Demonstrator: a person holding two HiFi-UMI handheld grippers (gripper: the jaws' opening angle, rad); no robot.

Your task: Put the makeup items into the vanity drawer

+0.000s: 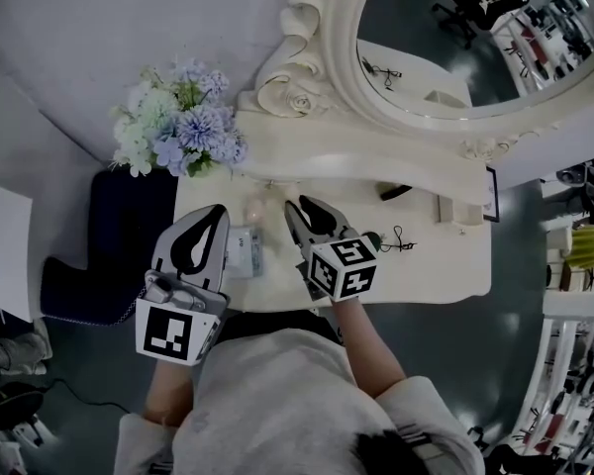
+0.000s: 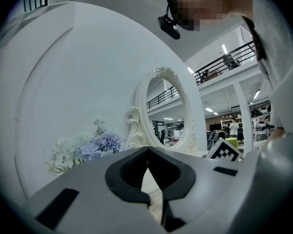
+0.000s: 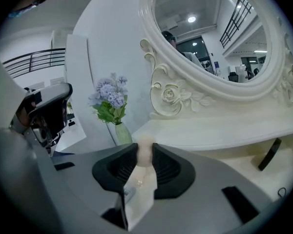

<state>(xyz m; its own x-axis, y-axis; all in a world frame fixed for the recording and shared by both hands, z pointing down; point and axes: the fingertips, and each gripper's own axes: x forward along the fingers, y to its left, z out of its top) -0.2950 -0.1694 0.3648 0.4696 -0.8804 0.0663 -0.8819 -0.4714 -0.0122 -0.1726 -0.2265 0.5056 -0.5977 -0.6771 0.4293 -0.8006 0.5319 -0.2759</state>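
Between my right fingers (image 3: 118, 170) sat a pale makeup item (image 3: 145, 152), hidden in head view; left fingers (image 2: 127, 173) closed, facing the mirror (image 2: 168, 112).

A cream tabletop (image 1: 445, 265) carries a small black item (image 1: 396, 192) at its far right and a thin black cord (image 1: 400, 242) nearer. An oval mirror (image 1: 455, 38) in a carved frame stands at the far edge, with blue and white flowers (image 1: 178, 117) to its left. The left gripper (image 1: 206, 218) hangs over the near left corner, and the right gripper (image 1: 302, 208) is just right of it.
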